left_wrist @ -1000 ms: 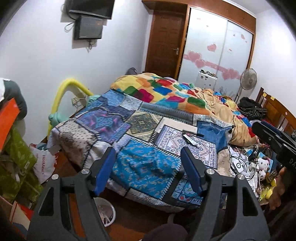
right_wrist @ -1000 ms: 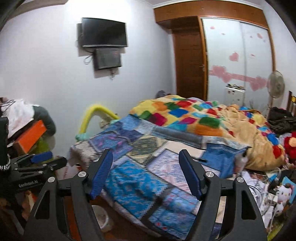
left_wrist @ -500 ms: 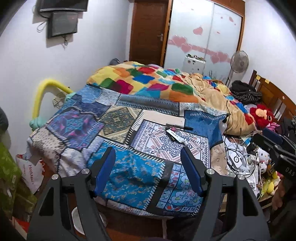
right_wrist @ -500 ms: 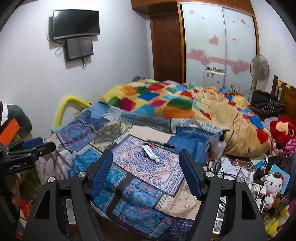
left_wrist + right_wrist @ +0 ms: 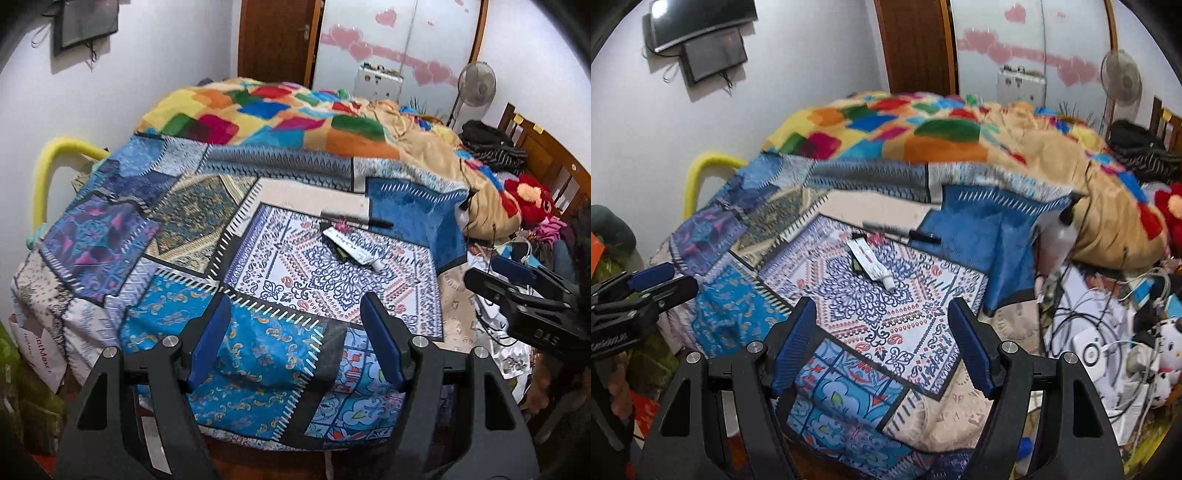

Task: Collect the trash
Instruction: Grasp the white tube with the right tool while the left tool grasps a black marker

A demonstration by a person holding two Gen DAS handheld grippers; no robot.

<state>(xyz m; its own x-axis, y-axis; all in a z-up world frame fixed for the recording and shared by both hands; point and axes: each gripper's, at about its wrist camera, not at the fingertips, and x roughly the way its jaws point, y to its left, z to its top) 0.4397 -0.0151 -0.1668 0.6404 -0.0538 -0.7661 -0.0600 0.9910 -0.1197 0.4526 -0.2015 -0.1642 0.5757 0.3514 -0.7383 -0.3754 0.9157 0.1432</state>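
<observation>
On the bed (image 5: 258, 192) 3 small bits are lying close together: 1 flattened white tube (image 5: 352, 250) (image 5: 872, 263), 1 black pen (image 5: 356, 219) (image 5: 901, 231) just behind it, and 1 tiny pink scrap (image 5: 340, 225) between the two, touching or nearly so. A dark sliver is poking out under the tube; can't tell what it is.

They're all sitting on the white-and-blue patterned panel of a patchwork quilt (image 5: 155, 229), w/ a multicoloured blanket (image 5: 280, 118) bunched up further back. Room: white walls, 1 wooden door (image 5: 275, 40), frosted wardrobe w/ pink hearts (image 5: 399, 40), 1 standing fan (image 5: 476, 85), a yellow tube (image 5: 48, 162) arching by the wall, a red plush toy (image 5: 528, 199) plus cables and clutter along the bed's far side.

2 hand-held grippers are hanging over the bed's near end, both tilting down toward the quilt. The left hand-held gripper (image 5: 295, 339) has its blue pads (image 5: 210, 343) standing wide, nothing between them. The right hand-held gripper (image 5: 881, 339) is likewise gaping wide and empty; the tube is lying ahead of it, well clear of the pads.
</observation>
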